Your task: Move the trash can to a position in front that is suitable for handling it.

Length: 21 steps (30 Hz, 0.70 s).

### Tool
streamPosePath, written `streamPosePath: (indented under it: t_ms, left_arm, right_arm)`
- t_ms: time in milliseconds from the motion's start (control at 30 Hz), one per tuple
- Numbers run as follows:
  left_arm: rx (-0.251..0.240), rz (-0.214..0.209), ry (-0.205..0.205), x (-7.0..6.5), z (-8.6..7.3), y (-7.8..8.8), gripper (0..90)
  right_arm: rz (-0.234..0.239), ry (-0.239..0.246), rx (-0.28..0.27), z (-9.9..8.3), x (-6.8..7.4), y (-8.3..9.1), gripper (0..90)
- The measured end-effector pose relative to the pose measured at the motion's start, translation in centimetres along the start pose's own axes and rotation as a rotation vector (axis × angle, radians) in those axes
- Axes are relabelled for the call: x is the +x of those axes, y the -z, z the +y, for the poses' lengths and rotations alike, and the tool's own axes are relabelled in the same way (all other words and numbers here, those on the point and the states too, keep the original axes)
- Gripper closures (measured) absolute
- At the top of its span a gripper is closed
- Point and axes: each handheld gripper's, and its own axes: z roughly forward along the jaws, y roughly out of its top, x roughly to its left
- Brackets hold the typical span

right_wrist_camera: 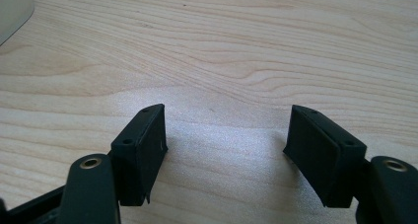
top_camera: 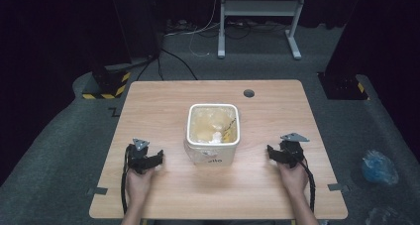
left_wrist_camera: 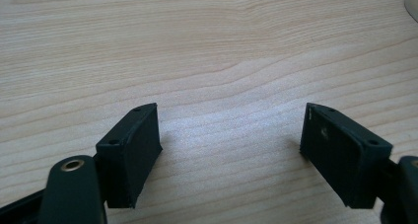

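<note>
Both tools (left_wrist_camera: 229, 150) (right_wrist_camera: 224, 150) gape wide, seemingly empty.

A white bin (top_camera: 213, 134) lined with a clear bag stands in the middle of the wooden table (top_camera: 163, 98); the left gripper (top_camera: 150, 158) and the right gripper (top_camera: 275, 153) rest on either side of it — both apart from it, jaws spread, holding nothing.

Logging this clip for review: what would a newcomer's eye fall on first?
The white square plastic bin lined with a clear bag, mid-table, with yellowish and white scraps inside. Flanking it on the light wooden table, the left tongs and right tongs rest open, nothing between their jaws.
</note>
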Motion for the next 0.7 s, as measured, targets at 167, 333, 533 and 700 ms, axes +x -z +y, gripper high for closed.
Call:
streamPosePath:
  t_ms: [167, 333, 533, 700]
  left_arm:
    - [-0.001, -0.002, 0.007, 0.0, 0.0, 0.0, 22.6]
    - [0.0, 0.004, 0.014, -0.1, 0.0, 0.0, 22.6]
    - [0.003, 0.021, 0.027, -0.4, 0.2, -0.2, 20.4]
    - [0.007, 0.011, 0.042, -1.3, 0.5, -0.5, 17.2]
  right_arm:
    - [0.0, -0.002, -0.002, 0.0, 0.0, 0.0, 31.4]
    - [-0.003, -0.003, 0.001, 0.0, 0.0, 0.0, 31.3]
    - [-0.018, -0.015, 0.002, 0.1, 0.3, -0.1, 29.4]
    - [0.005, -0.037, 0.001, 0.5, 1.0, -0.3, 29.7]
